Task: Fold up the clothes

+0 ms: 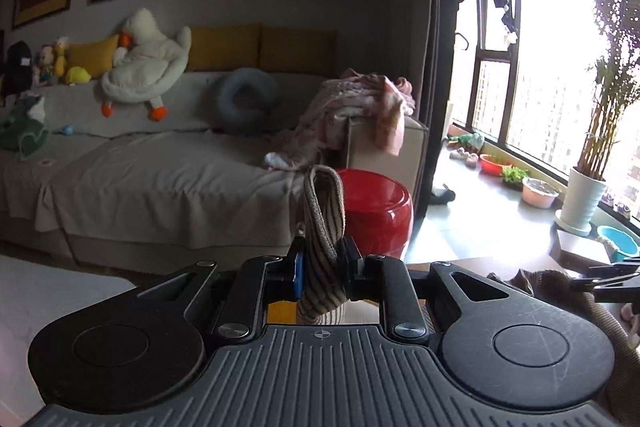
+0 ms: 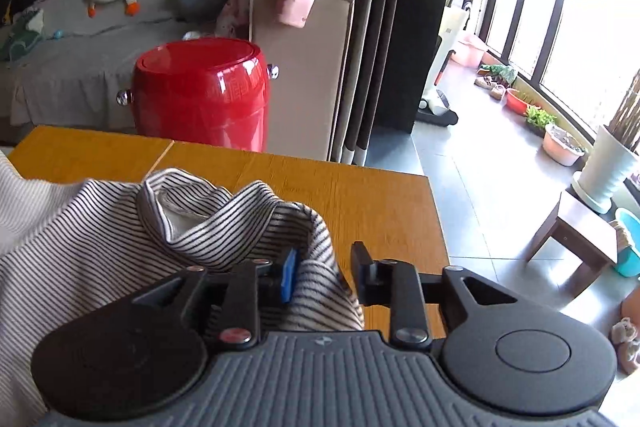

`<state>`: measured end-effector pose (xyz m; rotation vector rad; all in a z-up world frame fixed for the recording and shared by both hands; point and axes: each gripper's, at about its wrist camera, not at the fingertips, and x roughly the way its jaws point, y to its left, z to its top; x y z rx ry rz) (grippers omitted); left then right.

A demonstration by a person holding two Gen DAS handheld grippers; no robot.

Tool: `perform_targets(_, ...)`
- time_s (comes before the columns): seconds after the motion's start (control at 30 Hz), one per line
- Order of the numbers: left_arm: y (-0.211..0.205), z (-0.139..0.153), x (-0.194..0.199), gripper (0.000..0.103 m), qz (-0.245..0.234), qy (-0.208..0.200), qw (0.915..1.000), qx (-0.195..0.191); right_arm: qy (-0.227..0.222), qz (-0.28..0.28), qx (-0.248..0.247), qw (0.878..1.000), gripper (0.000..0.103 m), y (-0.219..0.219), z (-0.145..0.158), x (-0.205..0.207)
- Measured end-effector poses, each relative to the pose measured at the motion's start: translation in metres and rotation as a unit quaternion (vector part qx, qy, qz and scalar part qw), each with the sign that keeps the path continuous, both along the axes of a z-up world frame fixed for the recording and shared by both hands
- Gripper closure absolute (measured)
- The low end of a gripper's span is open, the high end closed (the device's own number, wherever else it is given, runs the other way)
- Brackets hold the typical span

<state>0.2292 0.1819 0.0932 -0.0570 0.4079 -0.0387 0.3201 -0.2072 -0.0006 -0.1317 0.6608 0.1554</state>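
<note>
- Pinching a fold of the striped shirt (image 1: 323, 239), the left gripper (image 1: 325, 263) holds it up in the air, and a loop of cloth sticks up above the pads.
- The right gripper (image 2: 326, 269) is spread apart. Cloth lies against its blue pad (image 2: 290, 277), but the other finger does not touch it.
- Most of the shirt lies bunched on the wooden table (image 2: 360, 195), collar up, near the table's far right corner.
- A red stool (image 2: 202, 99) stands behind the table's far edge.
</note>
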Motion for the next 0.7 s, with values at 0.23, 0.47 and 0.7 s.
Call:
perform_targets(0.23, -0.049, -0.028, 0.009, 0.082, -0.049, 0.028, 0.9984, -0.005, 0.02, 0.207, -0.024, 0.978, 0.051, -0.019, 0.044, -0.161)
perform_targets(0.47, -0.097, -0.027, 0.0, 0.082, -0.087, 0.026, 0.9958, 0.009, 0.096, 0.294, -0.105, 0.945, 0.051, -0.006, 0.017, -0.276)
perform_targets(0.7, -0.095, -0.003, -0.015, 0.082, -0.07, 0.01, 0.9971, 0.026, 0.042, 0.236, -0.087, 0.967, 0.095, -0.025, 0.028, -0.278)
